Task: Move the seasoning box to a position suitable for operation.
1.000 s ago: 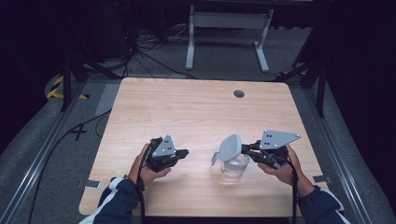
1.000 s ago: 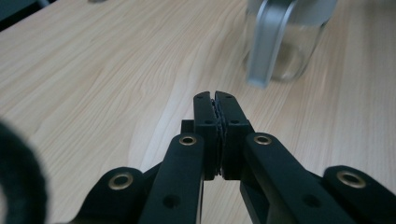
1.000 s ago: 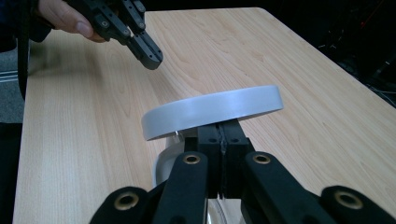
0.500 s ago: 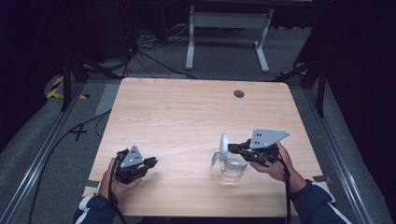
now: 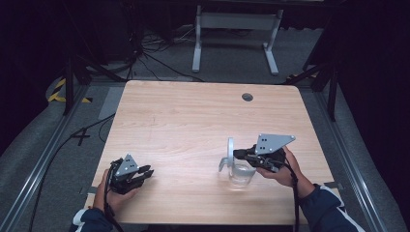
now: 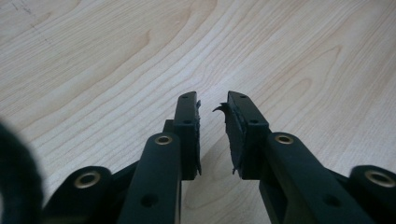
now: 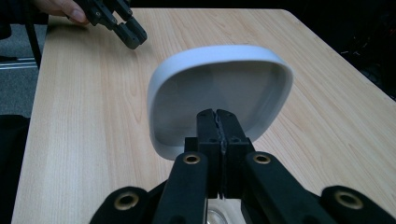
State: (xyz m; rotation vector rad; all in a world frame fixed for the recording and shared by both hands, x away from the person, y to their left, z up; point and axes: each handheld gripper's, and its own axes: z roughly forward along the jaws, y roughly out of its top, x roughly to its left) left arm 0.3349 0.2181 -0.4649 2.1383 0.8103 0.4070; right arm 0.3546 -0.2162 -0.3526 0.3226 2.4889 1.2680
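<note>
1. Right gripper clamped shut, tips against upright white lid of clear container, table's near-right.
2. Left gripper near-left, jaws just opening, narrow gap, nothing between.
3. Bare wood between them; grommet far side.

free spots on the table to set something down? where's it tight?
Free: the table far half, up to the round hole, and the middle between the left gripper and the clear container. Tight: near right, where the right gripper sits at its upright white lid.

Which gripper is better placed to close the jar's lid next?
Right. The right gripper is shut at the raised white lid over the clear jar; the left gripper sits apart, holding nothing.
</note>
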